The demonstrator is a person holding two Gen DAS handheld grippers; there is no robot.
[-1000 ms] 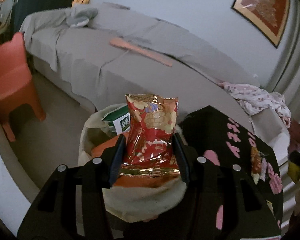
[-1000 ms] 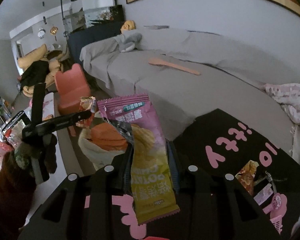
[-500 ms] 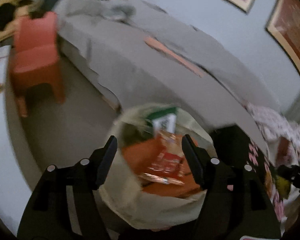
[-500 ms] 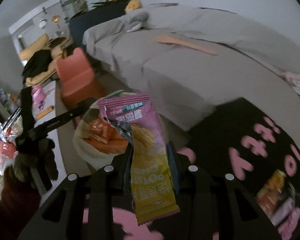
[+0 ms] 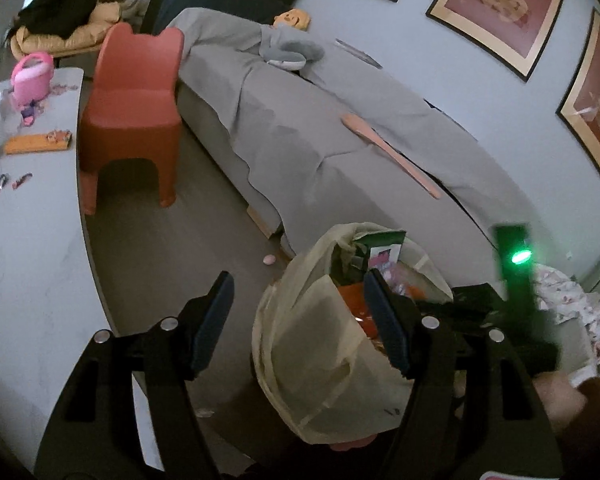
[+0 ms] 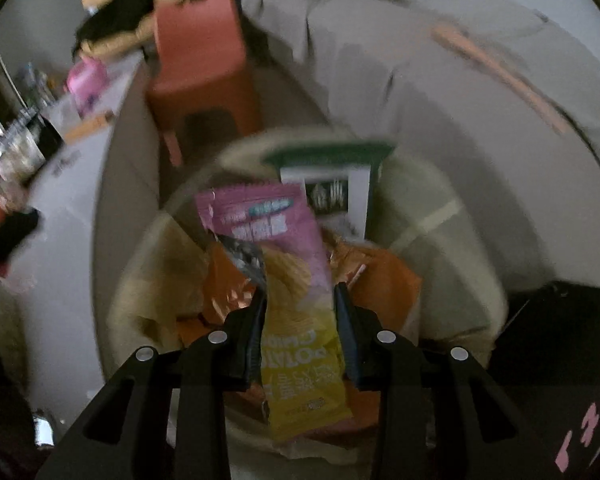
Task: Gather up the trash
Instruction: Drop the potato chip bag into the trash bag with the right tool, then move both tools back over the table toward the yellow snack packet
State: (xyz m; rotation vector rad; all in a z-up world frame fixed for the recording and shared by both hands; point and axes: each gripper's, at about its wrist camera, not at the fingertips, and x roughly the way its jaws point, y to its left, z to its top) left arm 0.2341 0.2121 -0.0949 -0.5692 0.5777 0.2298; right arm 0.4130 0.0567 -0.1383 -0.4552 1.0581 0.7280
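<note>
A pale yellow trash bag stands on the floor, holding orange wrappers and a green-and-white carton. My left gripper is open and empty, its fingers straddling the bag's near side. My right gripper is shut on a pink-and-yellow potato chip packet, held right over the trash bag's open mouth, above orange wrappers and the carton. The right-hand tool with its green light shows at the bag's right in the left wrist view.
A grey-covered sofa with a long pink spatula runs behind the bag. A red child's chair stands on the floor to the left. A white table carries a pink toy and small wrappers. A black mat lies right.
The left gripper opened and let the red snack packet drop into the bag, then swung left. The right gripper carried the chip packet down over the bag's mouth.
</note>
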